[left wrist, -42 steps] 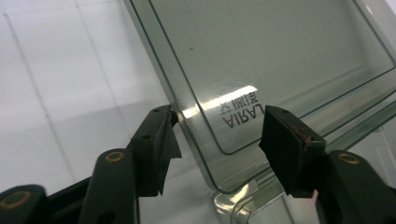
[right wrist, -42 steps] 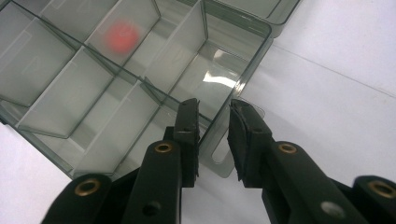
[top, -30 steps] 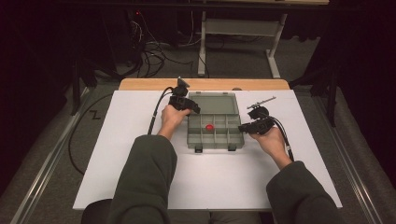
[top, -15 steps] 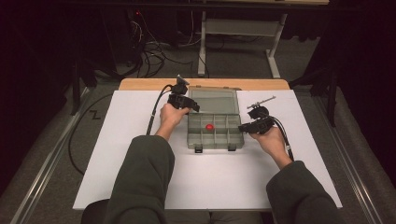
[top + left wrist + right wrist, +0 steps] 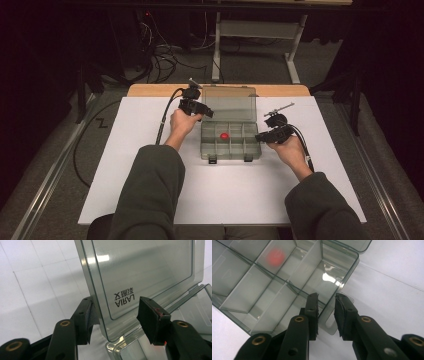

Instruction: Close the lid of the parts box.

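1. Compartment box [image 5: 230, 142] of clear grey-green plastic sits at the middle of a white table [image 5: 125, 165], lid [image 5: 230, 104] swung open and lying away from the person.
2. Left gripper [image 5: 207, 114] straddles the near left corner of that lid; in the left gripper view the lid [image 5: 140, 272] edge runs between the two black jaws, the left pad [image 5: 86, 320] against its outer face and the right pad [image 5: 150, 320] standing off the inner face, so the jaws, which have just been closing, are still spread around it rather than clamped.
3. Printed lettering [image 5: 124, 298] reading "AIRAJ" with characters beside it appears upside down on the lid between the jaws.
4. Right gripper [image 5: 260, 137] is at the box's right end wall; in the right gripper view its jaws stand a little apart, one pad inside the wall [image 5: 329, 307] and one outside, with the wall and a small tab [image 5: 329, 327] between them. Whether the pads press the plastic cannot be told.
5. Red ball [image 5: 224, 135] rests in a middle compartment of the box's far row, well apart from both grippers; it shows blurred in the right gripper view [image 5: 276, 256].
6. Two black latches [image 5: 212, 160] hang at the box's near edge.
7. Dark green sleeves [image 5: 150, 195] enter from the bottom; black cables [image 5: 165, 117] trail from each gripper across the table.
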